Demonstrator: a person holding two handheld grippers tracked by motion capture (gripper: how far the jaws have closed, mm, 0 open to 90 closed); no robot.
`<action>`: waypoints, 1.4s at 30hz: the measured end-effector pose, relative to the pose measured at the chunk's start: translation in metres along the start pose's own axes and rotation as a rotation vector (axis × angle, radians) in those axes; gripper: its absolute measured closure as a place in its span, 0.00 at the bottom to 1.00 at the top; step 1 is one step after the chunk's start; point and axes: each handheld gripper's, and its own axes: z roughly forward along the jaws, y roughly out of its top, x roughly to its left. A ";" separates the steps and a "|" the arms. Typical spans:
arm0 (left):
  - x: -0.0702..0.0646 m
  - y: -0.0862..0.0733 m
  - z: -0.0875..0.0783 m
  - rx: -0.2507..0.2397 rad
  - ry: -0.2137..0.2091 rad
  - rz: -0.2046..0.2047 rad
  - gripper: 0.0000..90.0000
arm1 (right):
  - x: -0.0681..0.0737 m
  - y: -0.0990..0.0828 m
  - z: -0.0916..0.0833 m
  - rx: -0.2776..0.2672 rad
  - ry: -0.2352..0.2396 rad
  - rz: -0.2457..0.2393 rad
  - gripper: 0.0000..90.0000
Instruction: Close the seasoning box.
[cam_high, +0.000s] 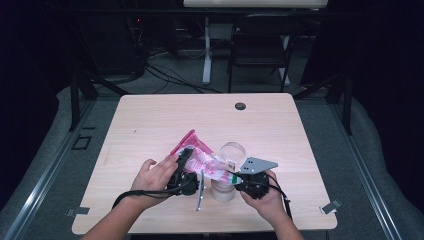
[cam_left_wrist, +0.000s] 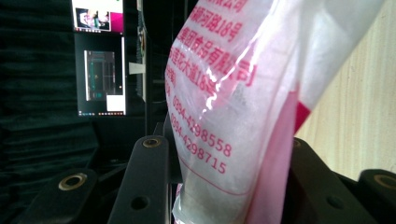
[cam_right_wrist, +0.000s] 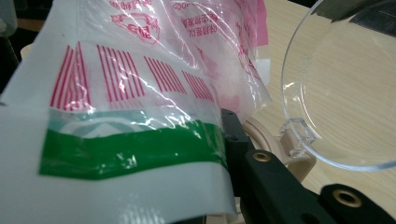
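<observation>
A pink-and-white printed plastic bag (cam_high: 200, 159) hangs over the table's front middle, stretched between both grippers. My left gripper (cam_high: 185, 156) is shut on the bag's pink end; in the left gripper view the bag (cam_left_wrist: 224, 107) fills the gap between the black jaws. My right gripper (cam_high: 233, 178) is shut on the bag's green-striped end (cam_right_wrist: 130, 149), which hides one jaw. Under that end stands a clear jar (cam_high: 222, 191). Its round clear flip lid (cam_high: 233, 150) stands open behind the bag, and that lid (cam_right_wrist: 336, 93) rises close by in the right gripper view.
The light wooden table (cam_high: 150, 125) has a round cable hole (cam_high: 240, 106) near its far edge. A black chair (cam_high: 260, 45) and a desk leg stand beyond it. Lit monitors (cam_left_wrist: 100, 60) glow in the dark background.
</observation>
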 end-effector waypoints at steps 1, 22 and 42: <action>0.000 0.000 0.000 0.000 -0.005 0.001 0.76 | 0.000 0.000 0.000 0.000 0.000 0.001 1.00; -0.011 -0.007 0.001 0.012 -0.034 -0.069 0.76 | 0.002 0.002 -0.002 -0.029 0.007 0.014 0.99; -0.019 -0.011 0.003 0.006 -0.075 -0.185 0.78 | 0.004 0.006 -0.004 -0.048 0.008 0.011 0.98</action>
